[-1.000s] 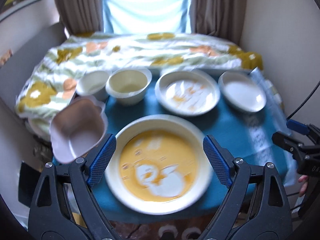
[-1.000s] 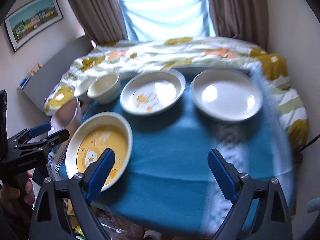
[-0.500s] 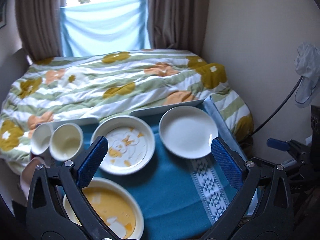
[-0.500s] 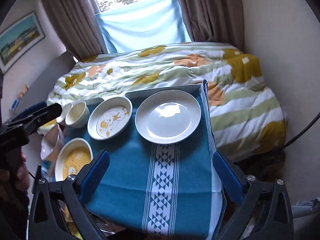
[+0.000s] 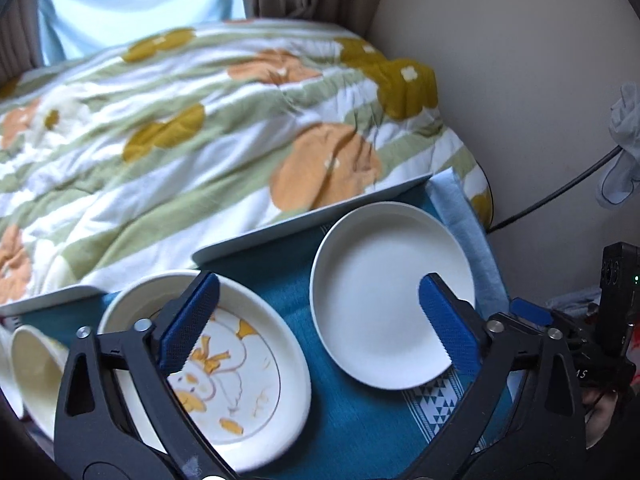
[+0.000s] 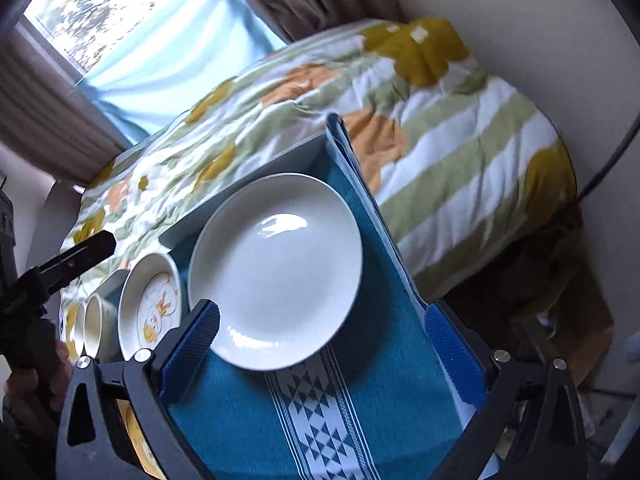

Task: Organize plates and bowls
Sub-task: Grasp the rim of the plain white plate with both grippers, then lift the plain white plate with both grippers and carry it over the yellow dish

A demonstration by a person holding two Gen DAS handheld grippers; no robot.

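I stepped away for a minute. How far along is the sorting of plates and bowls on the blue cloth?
Nothing looks stacked yet. The plain white round plate and the white plate with an orange duck print lie separately on the blue woven cloth, with small cream cups beside them. Nothing is in hand: the left gripper and right gripper are open and empty. All the stacking is left.

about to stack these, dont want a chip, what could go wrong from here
The plain white plate sits close to the teal cloth's right edge, so a nudge from the open right claw might slide it off. The duck plate lies close beside it; lifting either carelessly could knock their rims. The left claw straddles both plates and may clip one.
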